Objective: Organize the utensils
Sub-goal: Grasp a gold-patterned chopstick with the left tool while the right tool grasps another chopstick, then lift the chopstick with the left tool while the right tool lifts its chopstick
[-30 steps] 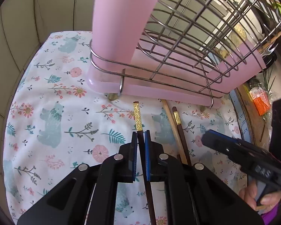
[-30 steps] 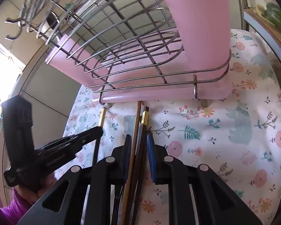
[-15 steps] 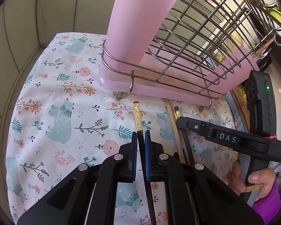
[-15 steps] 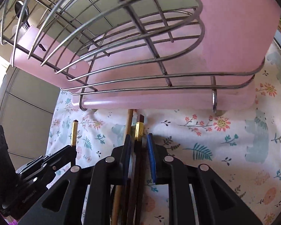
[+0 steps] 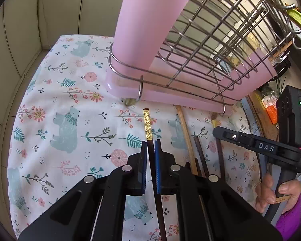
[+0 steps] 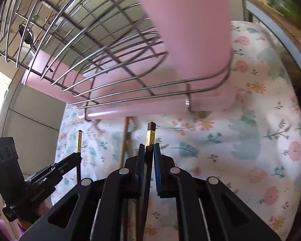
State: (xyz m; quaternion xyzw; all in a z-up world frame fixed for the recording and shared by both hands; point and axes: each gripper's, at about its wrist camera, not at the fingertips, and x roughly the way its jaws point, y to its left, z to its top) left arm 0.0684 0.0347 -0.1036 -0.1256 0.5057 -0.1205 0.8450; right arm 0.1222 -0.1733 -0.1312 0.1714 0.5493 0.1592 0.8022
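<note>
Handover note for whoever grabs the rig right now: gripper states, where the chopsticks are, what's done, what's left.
Left gripper: shut on a gold-banded dark chopstick.
Right gripper: shut on another gold-banded chopstick, tip raised toward the rack.
Both face the wire dish rack on its pink tray, with the pink utensil cup at the rack's corner.
On the floral cloth: a light wooden chopstick and a dark one, loose.
Done: both chopsticks gripped.
Left: likely drop both into the cup, then collect the loose ones.
</note>
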